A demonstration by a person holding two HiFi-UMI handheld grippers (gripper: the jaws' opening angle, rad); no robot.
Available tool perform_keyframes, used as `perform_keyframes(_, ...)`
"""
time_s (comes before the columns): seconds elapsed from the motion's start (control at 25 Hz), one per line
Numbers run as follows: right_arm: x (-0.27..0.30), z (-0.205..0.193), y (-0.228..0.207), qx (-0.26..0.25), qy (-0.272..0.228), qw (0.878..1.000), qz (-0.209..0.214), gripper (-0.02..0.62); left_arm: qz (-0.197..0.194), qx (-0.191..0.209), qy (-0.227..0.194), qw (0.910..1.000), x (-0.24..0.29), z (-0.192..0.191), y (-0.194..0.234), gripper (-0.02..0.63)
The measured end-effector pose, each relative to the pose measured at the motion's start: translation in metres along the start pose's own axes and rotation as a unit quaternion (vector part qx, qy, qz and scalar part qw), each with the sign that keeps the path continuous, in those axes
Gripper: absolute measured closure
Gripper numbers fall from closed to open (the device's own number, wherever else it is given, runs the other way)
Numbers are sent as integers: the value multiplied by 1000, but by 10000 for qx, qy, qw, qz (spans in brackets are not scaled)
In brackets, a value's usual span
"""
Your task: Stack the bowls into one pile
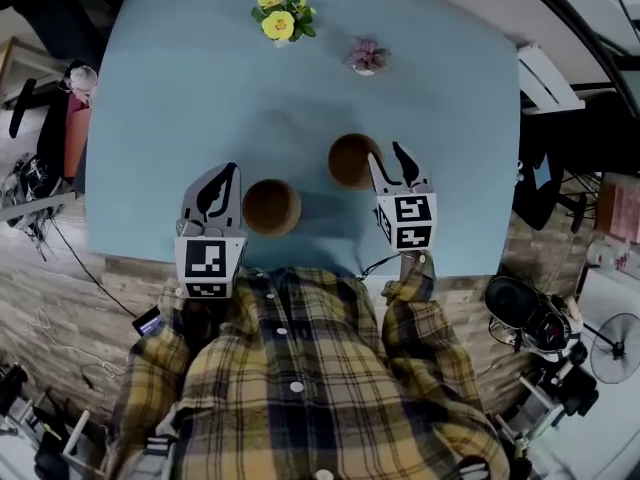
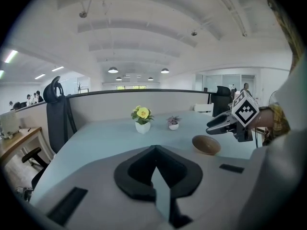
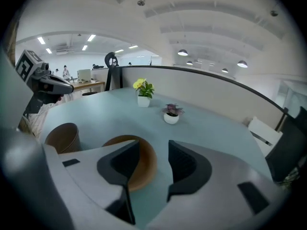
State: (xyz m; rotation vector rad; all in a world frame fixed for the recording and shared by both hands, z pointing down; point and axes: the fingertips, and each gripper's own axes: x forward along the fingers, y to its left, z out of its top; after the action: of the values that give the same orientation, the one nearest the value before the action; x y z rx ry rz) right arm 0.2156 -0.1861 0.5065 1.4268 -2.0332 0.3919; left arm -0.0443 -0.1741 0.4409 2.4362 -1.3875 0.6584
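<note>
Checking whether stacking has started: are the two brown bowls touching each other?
Apart. The head view shows the near bowl and the far bowl standing separately, with a strip of bare blue table between their rims.

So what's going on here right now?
A person holds a gripper in each hand over a light blue table. The right gripper is open at the rim of the farther round brown bowl, not gripping it. The left gripper is shut and empty beside the nearer round brown bowl. The bowls sit apart, not yet stacked.
</note>
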Motion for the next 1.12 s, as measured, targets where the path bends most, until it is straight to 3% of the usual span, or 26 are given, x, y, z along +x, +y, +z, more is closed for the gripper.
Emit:
perform_keyframes(0.44,29,-44,-1,403,686,9965,251,428,-89,-53,245,9996,16,-10,5,615)
perform_keyframes(1.12,43,-58,5,765,880,9921,471,437,-37,-104,322,9994,17,-16,2,615)
